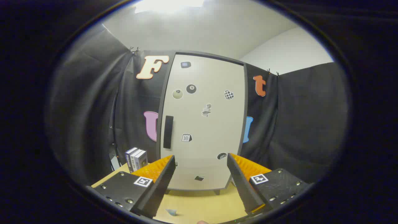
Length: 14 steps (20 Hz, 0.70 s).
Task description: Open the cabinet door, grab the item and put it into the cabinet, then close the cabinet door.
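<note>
The gripper (200, 160) fingers are hanging wide apart, holding nothing, facing the closed cabinet door (203, 124) standing on the counter (199, 205), boxes (136, 159) sitting beside its left edge.

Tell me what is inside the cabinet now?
That cannot be seen: the cabinet door is closed and covers the inside. Its black handle is untouched, and the gripper is open, holding nothing.

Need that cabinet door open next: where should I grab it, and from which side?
Take the black vertical handle near the cabinet door's left edge. It is tall and narrow, so come straight on with the open gripper, shifted left, jaws straddling its width, then pull.
</note>
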{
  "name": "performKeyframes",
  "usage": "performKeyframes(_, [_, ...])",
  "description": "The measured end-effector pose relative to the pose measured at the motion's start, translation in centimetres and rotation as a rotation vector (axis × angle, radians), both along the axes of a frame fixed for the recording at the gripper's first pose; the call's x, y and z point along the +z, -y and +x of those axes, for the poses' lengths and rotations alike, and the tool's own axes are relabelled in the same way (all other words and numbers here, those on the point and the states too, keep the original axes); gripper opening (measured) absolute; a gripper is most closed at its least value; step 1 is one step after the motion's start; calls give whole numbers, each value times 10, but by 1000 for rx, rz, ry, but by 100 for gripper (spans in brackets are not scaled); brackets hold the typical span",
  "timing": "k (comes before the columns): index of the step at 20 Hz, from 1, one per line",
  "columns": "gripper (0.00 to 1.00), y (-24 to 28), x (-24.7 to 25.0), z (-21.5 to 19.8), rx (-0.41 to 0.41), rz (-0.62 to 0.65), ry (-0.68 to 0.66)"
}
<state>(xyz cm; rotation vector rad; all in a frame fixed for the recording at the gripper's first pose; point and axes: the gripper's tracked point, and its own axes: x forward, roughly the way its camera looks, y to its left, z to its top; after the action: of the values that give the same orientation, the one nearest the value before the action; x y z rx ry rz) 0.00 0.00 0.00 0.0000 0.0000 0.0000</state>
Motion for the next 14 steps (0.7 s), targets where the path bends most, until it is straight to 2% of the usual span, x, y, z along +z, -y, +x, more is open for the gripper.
performKeyframes(6, [99, 14, -1, 2, 12, 14, -3])
performKeyframes(14, [99, -4, -1, 11, 16, -18, -9])
